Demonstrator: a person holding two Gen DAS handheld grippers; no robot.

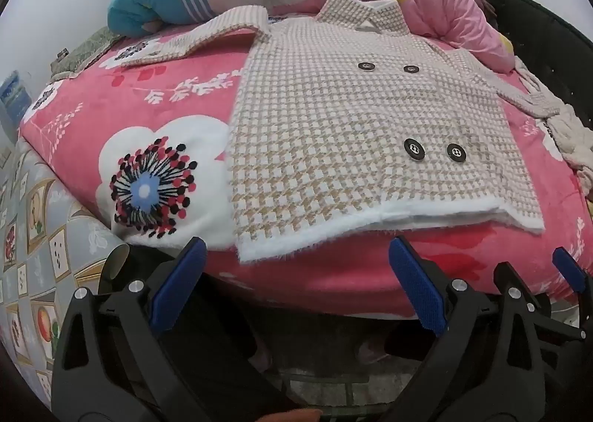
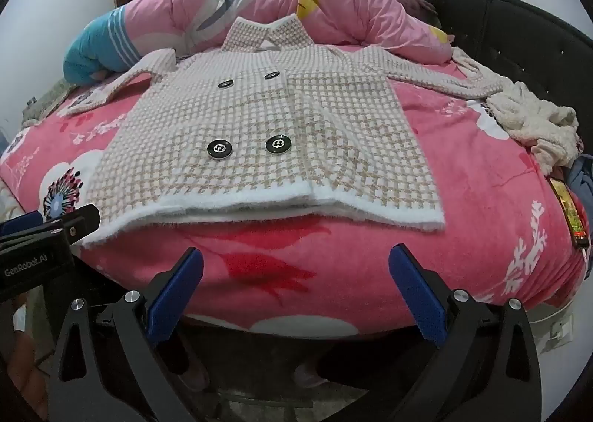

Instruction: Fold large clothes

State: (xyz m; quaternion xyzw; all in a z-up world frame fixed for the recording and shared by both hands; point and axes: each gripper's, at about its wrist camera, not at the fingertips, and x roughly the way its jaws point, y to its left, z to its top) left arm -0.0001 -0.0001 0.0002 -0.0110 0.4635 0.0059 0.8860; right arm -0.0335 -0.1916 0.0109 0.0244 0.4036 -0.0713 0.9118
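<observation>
My left gripper [image 1: 296, 286] and right gripper [image 2: 296, 290] are spread wide, holding nothing, below the coat's [image 2: 259, 133] fuzzy white hem. Bare pink blanket [image 2: 481, 199] lies right; only the right view shows the cream cloth [image 2: 533, 122].

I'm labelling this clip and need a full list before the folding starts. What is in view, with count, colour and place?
jacket: one, beige and white houndstooth, spread flat on the bed, collar at the far end, sleeves out to both sides
buttons: four, black, in two pairs on the jacket front
blanket: one, pink with white flowers, under the jacket
quilt: one, pink with a pattern, bunched at the far end
blue cloth: one, blue with white stripes, far left by the quilt
cream knit: one, crumpled at the right edge of the bed
headboard: one, black, far right
left gripper: one, black with blue pads, open, short of the hem
right gripper: one, same colours, open, short of the hem
</observation>
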